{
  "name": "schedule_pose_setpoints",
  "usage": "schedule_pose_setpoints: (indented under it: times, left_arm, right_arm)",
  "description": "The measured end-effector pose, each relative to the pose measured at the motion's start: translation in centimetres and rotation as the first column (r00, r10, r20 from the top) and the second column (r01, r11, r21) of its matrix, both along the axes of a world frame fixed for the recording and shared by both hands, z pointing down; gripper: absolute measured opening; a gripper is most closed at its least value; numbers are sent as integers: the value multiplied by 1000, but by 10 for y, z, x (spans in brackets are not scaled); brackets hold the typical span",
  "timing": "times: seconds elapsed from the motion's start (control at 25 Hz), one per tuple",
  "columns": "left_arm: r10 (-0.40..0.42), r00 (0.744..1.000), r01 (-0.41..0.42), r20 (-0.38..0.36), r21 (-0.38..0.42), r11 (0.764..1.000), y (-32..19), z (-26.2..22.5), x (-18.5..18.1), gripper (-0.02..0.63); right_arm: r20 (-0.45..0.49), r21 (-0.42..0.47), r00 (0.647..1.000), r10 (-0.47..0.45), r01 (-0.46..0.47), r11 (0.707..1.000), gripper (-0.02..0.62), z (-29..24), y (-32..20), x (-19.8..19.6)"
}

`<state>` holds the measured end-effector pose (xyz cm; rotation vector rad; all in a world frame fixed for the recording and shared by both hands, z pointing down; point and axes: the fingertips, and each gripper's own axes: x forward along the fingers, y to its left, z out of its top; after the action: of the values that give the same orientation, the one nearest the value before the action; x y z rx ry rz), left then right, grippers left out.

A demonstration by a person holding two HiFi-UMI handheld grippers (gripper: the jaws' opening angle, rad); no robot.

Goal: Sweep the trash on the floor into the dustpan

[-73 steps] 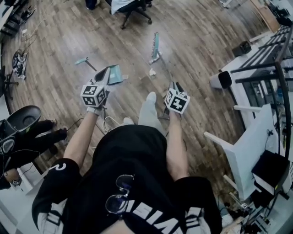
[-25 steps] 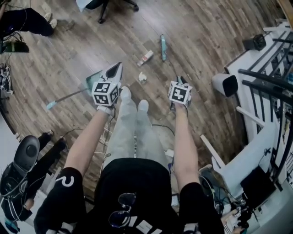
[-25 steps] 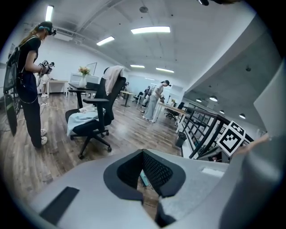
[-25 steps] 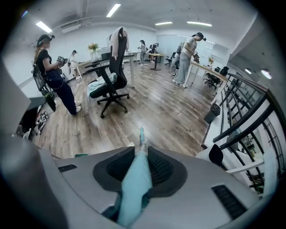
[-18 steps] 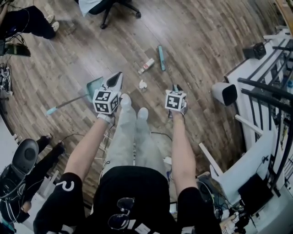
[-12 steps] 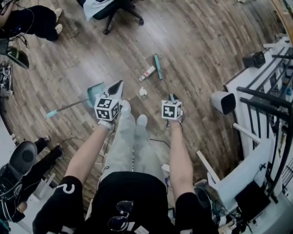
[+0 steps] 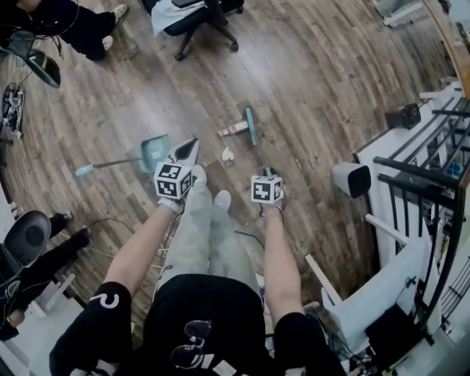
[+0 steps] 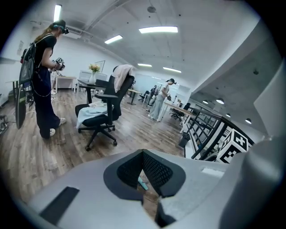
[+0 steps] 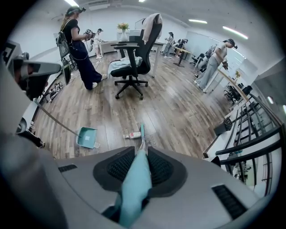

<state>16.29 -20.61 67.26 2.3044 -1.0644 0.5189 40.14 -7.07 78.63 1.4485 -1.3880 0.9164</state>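
Note:
In the head view a teal dustpan (image 7: 155,152) lies on the wood floor, its long handle pointing left. A small bottle (image 7: 233,129) and a crumpled paper scrap (image 7: 228,155) lie to its right. The teal broom head (image 7: 250,125) rests beside the bottle. My right gripper (image 7: 268,172) is shut on the broom handle, which runs out between its jaws (image 9: 142,152) to the broom head (image 9: 141,132), next to the bottle (image 9: 132,135) and dustpan (image 9: 87,137). My left gripper (image 7: 192,143) hangs just right of the dustpan. Its jaws (image 8: 143,154) meet at the tips with nothing in them.
A black office chair (image 7: 202,18) stands beyond the trash. A white cylinder (image 7: 349,178), white desk legs and black railings (image 7: 433,147) line the right side. A person (image 9: 78,40) stands at the far left. Cables lie near my feet (image 7: 220,198).
The broom head has come closer to the bottle. My right gripper has shifted left toward the left one, and both sit lower in the head view. The dustpan still lies on the floor.

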Motion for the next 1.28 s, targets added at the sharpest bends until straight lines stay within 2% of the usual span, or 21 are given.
schedule_pose_setpoints:
  times: [0.36, 0.48, 0.84, 1.28]
  left_arm:
    - [-66, 998, 66, 5, -1, 998, 51, -13, -39, -2]
    - [-94, 996, 94, 12, -8, 996, 66, -17, -58, -2]
    - [-217, 976, 217, 25, 4, 976, 90, -25, -128, -2]
    - [-358, 933, 359, 34, -23, 933, 118, -16, -232, -2]
  right_arm:
    - [73, 12, 989, 130, -132, 991, 84, -2, 47, -17]
    - [87, 11, 988, 128, -130, 991, 84, -2, 53, -27]
    - [41, 38, 998, -41, 40, 998, 84, 0, 41, -71]
    - [10, 21, 977, -214, 214, 977, 84, -2, 22, -158]
